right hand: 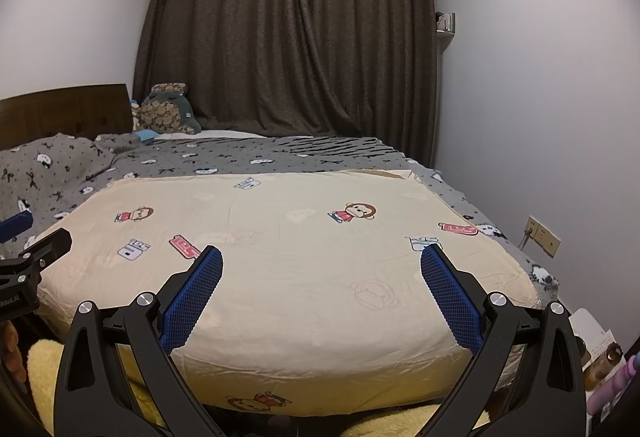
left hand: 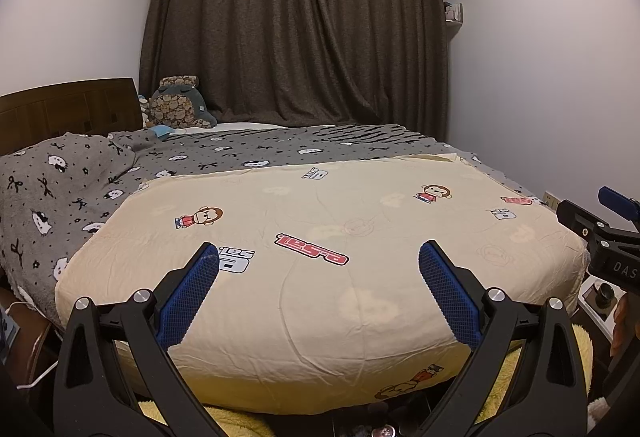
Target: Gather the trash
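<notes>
No trash shows on the bed in either view. My left gripper (left hand: 319, 257) is open and empty, held over the near end of a cream cartoon-print quilt (left hand: 320, 221). My right gripper (right hand: 321, 259) is open and empty over the same quilt (right hand: 288, 237). The right gripper also shows at the right edge of the left wrist view (left hand: 592, 221). The left gripper shows at the left edge of the right wrist view (right hand: 36, 249). Blue pads (left hand: 192, 297) line the fingers.
A grey patterned blanket (left hand: 80, 177) covers the bed's far part. A plush toy (left hand: 176, 105) sits by the wooden headboard (left hand: 68, 109). Dark curtains (left hand: 296, 25) hang behind. A yellow fluffy blanket (right hand: 44, 377) lies below the bed's near edge. Bottles and boxes (right hand: 604, 357) stand at lower right.
</notes>
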A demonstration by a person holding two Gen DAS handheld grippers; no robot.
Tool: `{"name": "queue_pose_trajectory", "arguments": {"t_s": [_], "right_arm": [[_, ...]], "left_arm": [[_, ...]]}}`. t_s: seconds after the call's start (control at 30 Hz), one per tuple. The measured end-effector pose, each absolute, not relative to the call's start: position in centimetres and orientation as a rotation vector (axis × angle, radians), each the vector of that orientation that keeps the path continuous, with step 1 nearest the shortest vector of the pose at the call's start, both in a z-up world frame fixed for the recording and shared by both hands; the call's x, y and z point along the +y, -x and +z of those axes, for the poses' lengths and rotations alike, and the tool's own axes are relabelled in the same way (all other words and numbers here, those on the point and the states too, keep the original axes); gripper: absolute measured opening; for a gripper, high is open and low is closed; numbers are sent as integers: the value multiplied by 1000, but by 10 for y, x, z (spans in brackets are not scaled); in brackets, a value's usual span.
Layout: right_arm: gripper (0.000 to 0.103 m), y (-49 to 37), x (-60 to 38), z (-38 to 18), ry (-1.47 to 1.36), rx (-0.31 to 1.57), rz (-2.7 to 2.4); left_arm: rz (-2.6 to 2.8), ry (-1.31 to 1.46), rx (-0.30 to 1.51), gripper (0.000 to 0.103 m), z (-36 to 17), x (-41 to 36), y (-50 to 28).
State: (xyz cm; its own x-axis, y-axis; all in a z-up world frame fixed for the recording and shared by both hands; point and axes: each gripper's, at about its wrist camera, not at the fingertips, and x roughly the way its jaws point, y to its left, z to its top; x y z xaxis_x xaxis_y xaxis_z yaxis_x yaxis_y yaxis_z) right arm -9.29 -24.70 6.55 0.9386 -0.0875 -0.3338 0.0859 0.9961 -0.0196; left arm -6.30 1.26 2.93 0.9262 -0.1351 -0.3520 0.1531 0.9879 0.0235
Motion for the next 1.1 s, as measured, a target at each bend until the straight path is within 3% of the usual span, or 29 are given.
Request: {"name": "queue_pose_trajectory", "arguments": {"t_s": [1.1], "right_arm": [[100,94,-245,67,2,340,-89]], "left_arm": [[-145,-50,356,95,30,12,63]]}}
